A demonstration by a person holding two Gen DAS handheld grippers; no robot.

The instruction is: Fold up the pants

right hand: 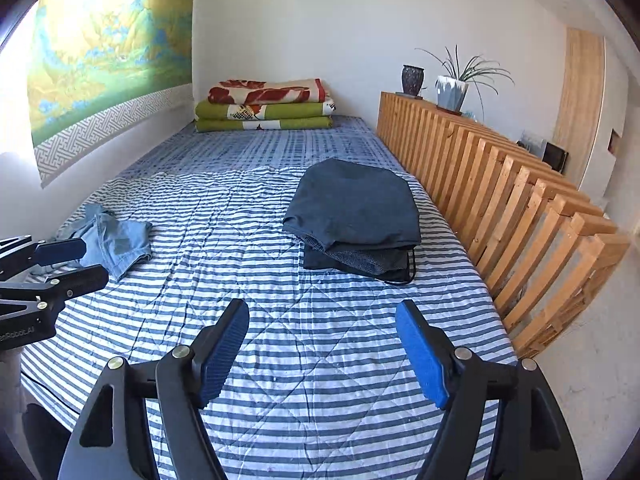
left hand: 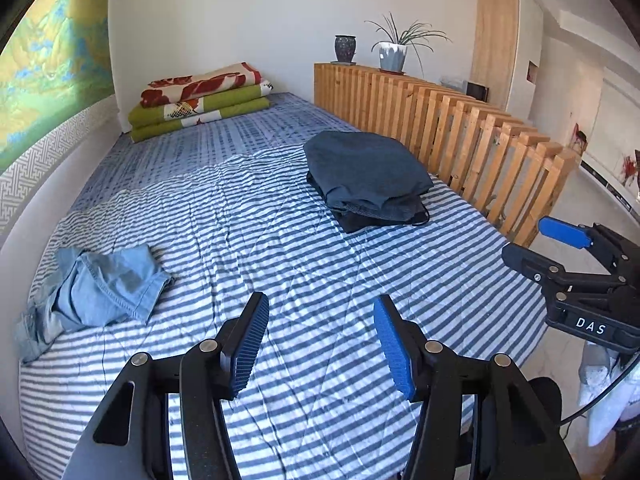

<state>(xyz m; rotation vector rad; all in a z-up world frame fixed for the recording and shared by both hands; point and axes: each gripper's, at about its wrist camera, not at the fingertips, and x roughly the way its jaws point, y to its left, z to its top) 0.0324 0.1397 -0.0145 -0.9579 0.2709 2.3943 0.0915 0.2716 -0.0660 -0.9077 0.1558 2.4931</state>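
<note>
Crumpled light-blue denim pants [left hand: 94, 292] [right hand: 110, 240] lie at the left side of the striped bed. A stack of folded dark pants [left hand: 366, 178] [right hand: 354, 218] rests on the right side near the wooden railing. My left gripper [left hand: 322, 344] hovers open over the bare bed between the two, holding nothing; in the right wrist view it shows at the left edge [right hand: 80, 262], close to the denim pants. My right gripper [right hand: 322, 350] is open and empty above the near bed; it appears at the right edge of the left wrist view [left hand: 536, 246].
The blue-and-white striped bedspread [left hand: 280, 248] covers the bed. Folded green and red floral blankets [left hand: 200, 100] sit at the head by the wall. A slatted wooden railing [right hand: 500, 204] lines the right side, with a dark vase [right hand: 412, 79] and potted plant [right hand: 452, 92] on top.
</note>
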